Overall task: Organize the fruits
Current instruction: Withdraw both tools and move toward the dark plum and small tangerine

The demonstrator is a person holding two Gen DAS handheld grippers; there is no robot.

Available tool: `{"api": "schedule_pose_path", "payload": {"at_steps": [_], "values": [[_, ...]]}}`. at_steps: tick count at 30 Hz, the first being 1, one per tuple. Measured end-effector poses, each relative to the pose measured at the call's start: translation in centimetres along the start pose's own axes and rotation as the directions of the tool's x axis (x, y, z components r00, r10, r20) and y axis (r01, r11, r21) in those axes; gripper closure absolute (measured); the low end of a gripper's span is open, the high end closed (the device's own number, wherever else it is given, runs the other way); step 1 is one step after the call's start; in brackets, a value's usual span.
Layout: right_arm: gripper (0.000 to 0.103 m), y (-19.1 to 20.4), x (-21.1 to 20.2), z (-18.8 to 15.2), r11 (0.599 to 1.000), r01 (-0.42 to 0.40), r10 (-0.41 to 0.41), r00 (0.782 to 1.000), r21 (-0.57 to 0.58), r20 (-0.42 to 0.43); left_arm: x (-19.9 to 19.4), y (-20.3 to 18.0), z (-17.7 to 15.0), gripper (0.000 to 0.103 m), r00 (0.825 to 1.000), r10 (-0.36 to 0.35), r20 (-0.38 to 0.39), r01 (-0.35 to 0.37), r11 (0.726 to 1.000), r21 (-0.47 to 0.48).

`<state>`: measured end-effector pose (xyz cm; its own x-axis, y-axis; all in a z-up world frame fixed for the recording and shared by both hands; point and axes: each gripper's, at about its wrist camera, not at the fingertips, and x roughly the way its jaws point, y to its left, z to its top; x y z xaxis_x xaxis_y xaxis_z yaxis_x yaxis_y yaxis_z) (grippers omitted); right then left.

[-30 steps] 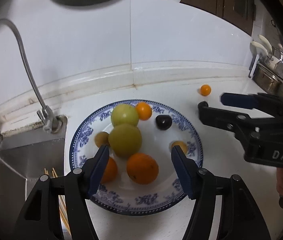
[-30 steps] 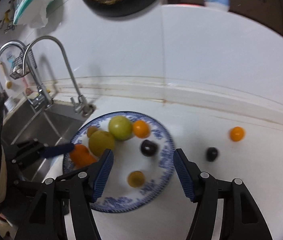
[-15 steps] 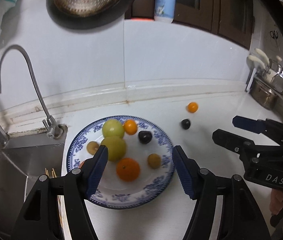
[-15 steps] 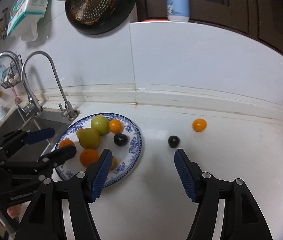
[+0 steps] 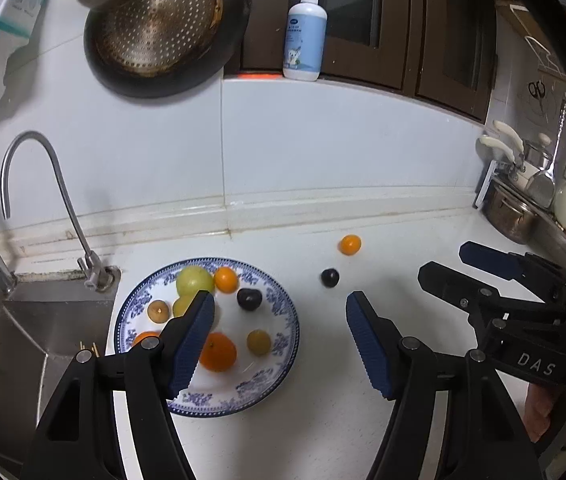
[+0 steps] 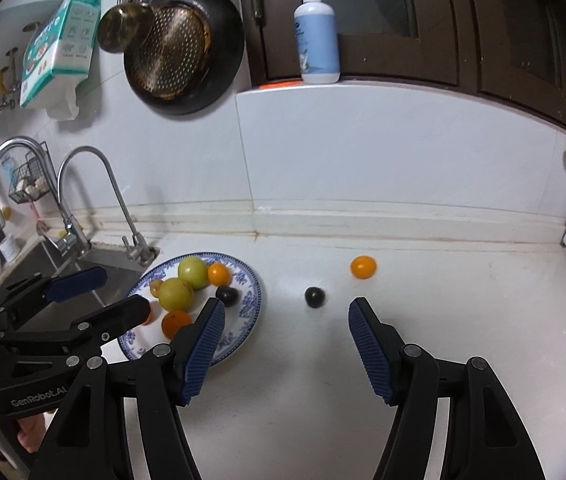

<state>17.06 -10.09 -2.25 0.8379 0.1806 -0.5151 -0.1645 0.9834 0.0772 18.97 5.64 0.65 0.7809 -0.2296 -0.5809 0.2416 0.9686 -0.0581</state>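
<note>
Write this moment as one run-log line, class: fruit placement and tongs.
plate: most fruit | counter: dark plum, small orange | left tongs: opening, empty | right tongs: open, empty

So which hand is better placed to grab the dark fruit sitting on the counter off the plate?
Right, probably. The right gripper stands open and empty, with the dark fruit just ahead between its fingers. The left gripper, jaws opening and empty, sits over the plate, with that fruit further off.
</note>
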Motion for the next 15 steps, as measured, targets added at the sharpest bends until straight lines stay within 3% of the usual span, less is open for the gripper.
{"api": "schedule_pose_path", "payload": {"at_steps": [15], "values": [[0.038,-4.0,1.1,0.8,0.998,0.052,-0.052,0.999,0.038,-0.012,3.0,-2.9,1.6,0.035,0.999,-0.037,0.0,0.037,0.999,0.023]]}}
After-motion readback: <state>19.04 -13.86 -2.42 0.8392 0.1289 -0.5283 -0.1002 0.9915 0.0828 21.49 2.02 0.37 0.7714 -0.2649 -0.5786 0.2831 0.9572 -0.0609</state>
